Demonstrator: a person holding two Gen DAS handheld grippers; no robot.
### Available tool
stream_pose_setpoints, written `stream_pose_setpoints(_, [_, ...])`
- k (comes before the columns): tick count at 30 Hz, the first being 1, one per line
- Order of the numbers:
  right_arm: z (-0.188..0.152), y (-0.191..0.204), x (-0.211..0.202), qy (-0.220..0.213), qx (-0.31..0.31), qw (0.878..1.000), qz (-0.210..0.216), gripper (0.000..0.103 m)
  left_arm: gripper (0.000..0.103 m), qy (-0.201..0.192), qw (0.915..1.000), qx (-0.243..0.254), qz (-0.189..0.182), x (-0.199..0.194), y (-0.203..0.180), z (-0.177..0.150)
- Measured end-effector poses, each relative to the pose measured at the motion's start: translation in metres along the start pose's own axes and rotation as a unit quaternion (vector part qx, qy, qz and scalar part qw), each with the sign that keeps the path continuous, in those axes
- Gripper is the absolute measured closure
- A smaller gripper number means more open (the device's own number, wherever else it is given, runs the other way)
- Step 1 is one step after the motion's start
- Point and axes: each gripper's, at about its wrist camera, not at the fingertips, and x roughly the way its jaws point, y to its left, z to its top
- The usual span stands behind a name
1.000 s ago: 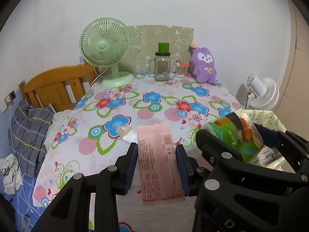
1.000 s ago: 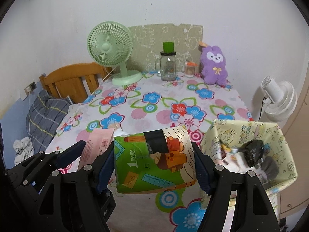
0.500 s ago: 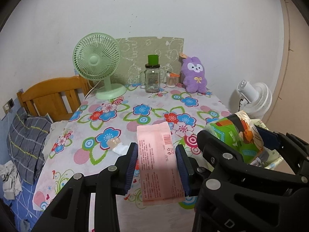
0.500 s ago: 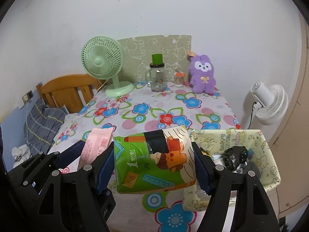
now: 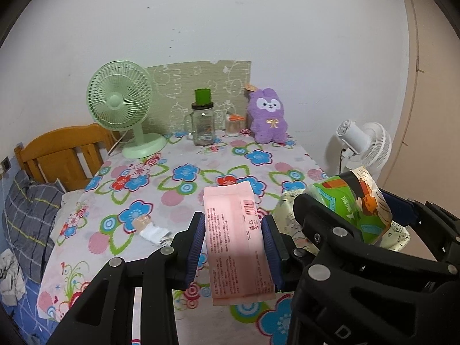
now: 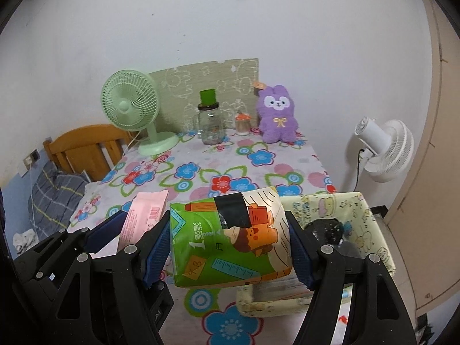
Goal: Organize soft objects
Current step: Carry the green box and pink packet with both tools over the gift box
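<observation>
Clamped mid-pack in left gripper [image 5: 233, 243], light squashy pink tissue pack [image 5: 235, 241]; likewise squeezed by right gripper [image 6: 228, 244] above floral table [image 6: 201, 172], pillowy green tissue pack [image 6: 230, 238]

Both grippers [image 5: 234, 244] [image 6: 230, 247] clamped, side by side

Green desk fan [image 5: 119, 106], glass jar [image 5: 203, 125] and white fan [image 6: 383, 149] stand behind

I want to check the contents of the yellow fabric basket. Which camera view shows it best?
The right wrist view: the yellow fabric basket shows its open top with a dark object inside. In the left wrist view only small parts show behind the right gripper.
</observation>
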Motion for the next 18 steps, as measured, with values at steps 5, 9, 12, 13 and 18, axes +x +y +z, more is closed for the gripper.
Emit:
stream_pose_setpoints(5, [0.001, -0.017, 0.001, -0.002, 0.003, 1.0, -0.01, 0.028, 0.062, 0.001, 0.9999, 0.002, -0.01, 0.006, -0.015, 0.002])
stream_pose_setpoints(9, [0.002, -0.028, 0.002, -0.004, 0.006, 1.0, -0.016, 0.028, 0.062, 0.001, 0.9999, 0.004, -0.016, 0.011, -0.024, 0.005])
stream_pose_setpoints(12, [0.002, -0.037, 0.003, -0.006, 0.009, 1.0, -0.021, 0.028, 0.062, 0.002, 0.9998, 0.006, -0.021, 0.015, -0.031, 0.007])
stream_pose_setpoints(13, [0.002, -0.041, 0.003, -0.007, 0.012, 1.0, -0.023, 0.028, 0.062, 0.002, 0.9997, 0.008, -0.024, 0.017, -0.035, 0.007])
stream_pose_setpoints(18, [0.002, -0.054, 0.005, -0.008, 0.018, 0.999, -0.033, 0.028, 0.062, 0.007, 0.9993, 0.011, -0.034, 0.025, -0.048, 0.009])
